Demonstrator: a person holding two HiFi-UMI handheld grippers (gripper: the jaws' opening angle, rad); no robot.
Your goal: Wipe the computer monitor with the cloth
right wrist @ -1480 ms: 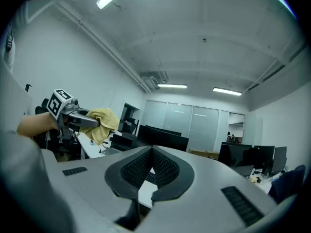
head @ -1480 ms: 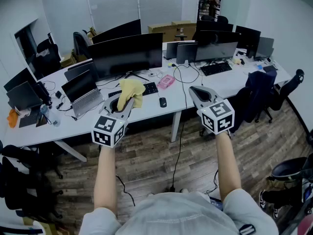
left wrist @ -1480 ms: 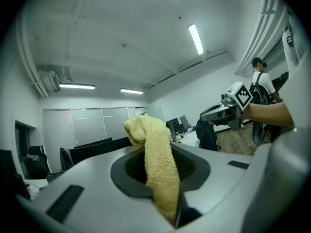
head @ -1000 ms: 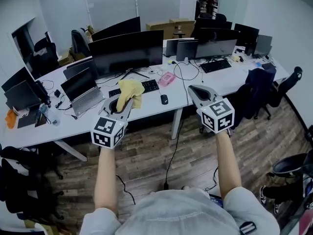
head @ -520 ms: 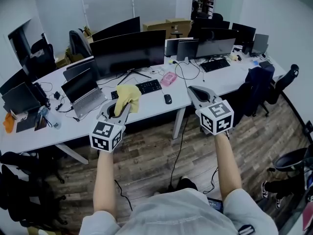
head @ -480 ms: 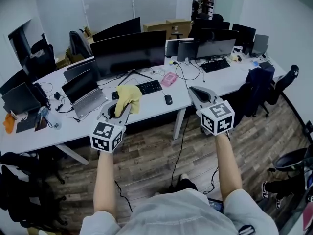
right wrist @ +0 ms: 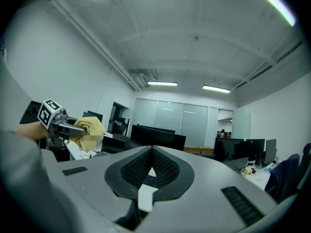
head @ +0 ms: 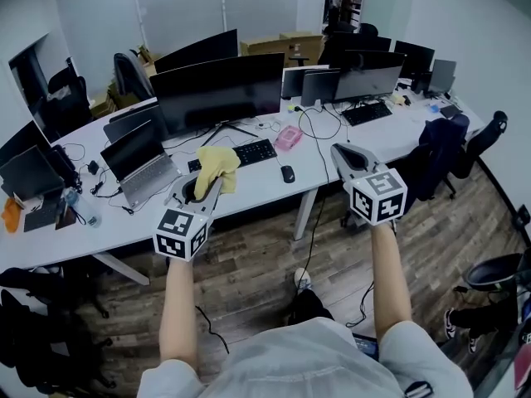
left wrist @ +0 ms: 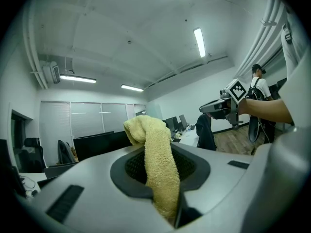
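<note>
Head view, right tongs point(head: 343, 151) shifted right

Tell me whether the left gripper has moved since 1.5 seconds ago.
Yes, slightly: the left gripper and its cloth now sit lower against the keyboard, nearer the person.

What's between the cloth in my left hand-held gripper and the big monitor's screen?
Nothing visible blocks the screen. The cloth in the left hand-held gripper faces the monitor with open space between; the keyboard lies flat on the desk, below the screen.
</note>
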